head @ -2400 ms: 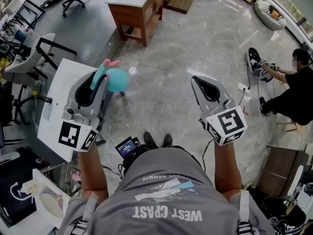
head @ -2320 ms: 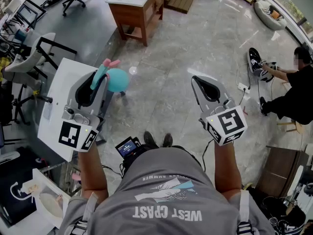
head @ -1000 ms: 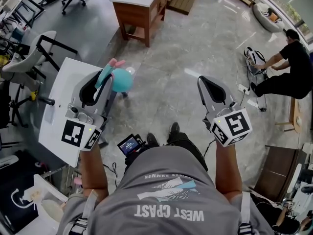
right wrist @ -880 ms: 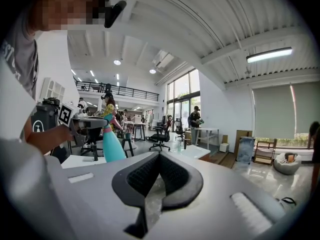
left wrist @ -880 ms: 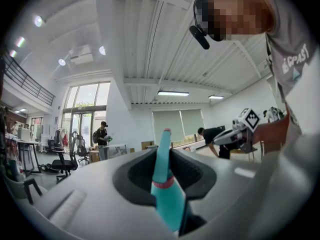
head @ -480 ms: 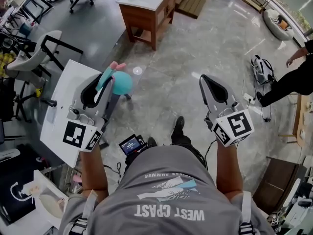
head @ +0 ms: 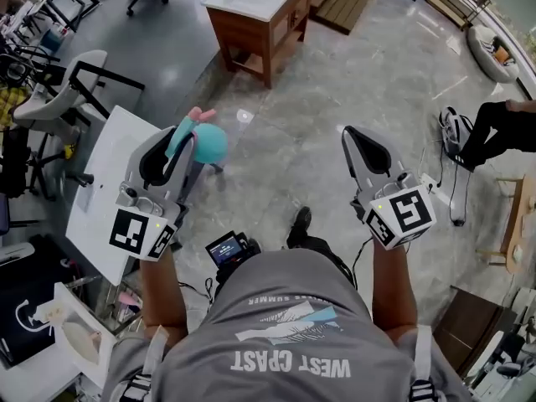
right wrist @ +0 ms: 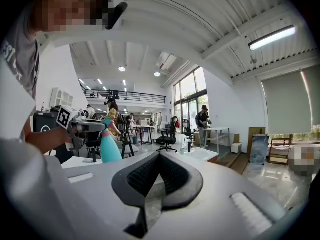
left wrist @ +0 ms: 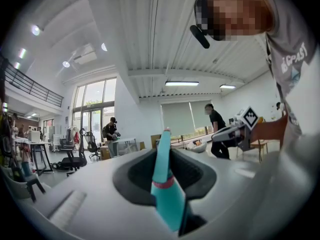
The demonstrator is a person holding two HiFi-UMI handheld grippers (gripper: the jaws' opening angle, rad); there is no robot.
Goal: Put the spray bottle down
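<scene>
Now, left gripper (head: 182,137): fingers clamped on the spray bottle's neck.
Right gripper (head: 347,134): fingers pressed together, nothing between them.
Spray bottle (head: 209,142): held aloft, just off the white table's (head: 105,166) right edge.

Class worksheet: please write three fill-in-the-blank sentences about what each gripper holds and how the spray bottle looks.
1. The teal spray bottle is clamped in the person's ___ gripper.
2. The right gripper holds ___.
3. The bottle's trigger is coloured ___.
Missing words: left; nothing; pink.
</scene>
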